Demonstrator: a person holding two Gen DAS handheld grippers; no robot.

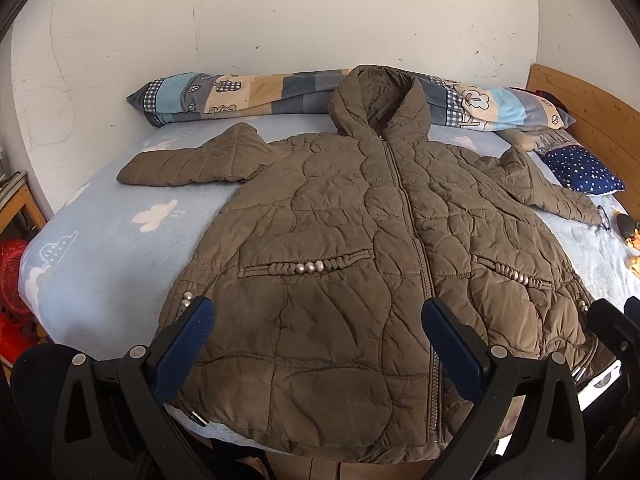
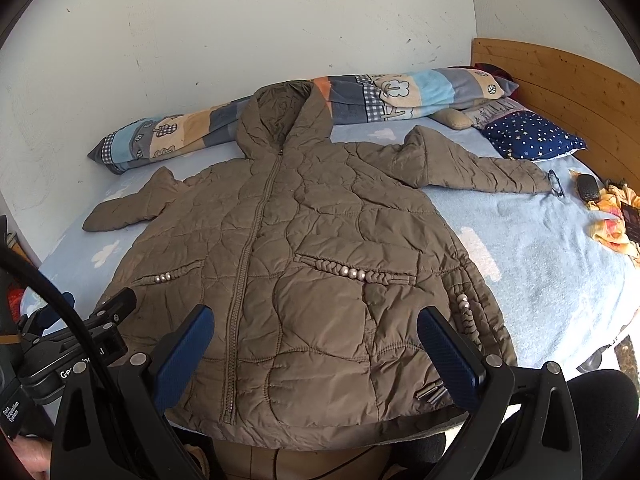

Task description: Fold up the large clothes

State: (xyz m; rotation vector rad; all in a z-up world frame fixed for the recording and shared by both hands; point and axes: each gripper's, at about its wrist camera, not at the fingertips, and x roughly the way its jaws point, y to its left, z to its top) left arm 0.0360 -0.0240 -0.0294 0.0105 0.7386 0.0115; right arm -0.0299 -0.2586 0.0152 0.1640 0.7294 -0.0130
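Observation:
A brown quilted hooded jacket (image 1: 360,248) (image 2: 304,264) lies flat and zipped on the bed, front up, hood toward the wall, both sleeves spread out to the sides. Its hem hangs slightly over the near bed edge. My left gripper (image 1: 318,320) hovers open above the hem's left half, blue pads wide apart, nothing between them. My right gripper (image 2: 316,328) hovers open above the hem's right half, also holding nothing. The left gripper's body (image 2: 80,340) shows at the left of the right wrist view.
A light blue cloud-print sheet (image 1: 100,264) covers the bed. A rolled patchwork blanket (image 1: 248,92) lies along the wall behind the hood. A navy starred pillow (image 2: 532,136), glasses, a dark case (image 2: 587,187) and a yellow cloth (image 2: 612,224) sit right, by the wooden headboard (image 2: 560,80).

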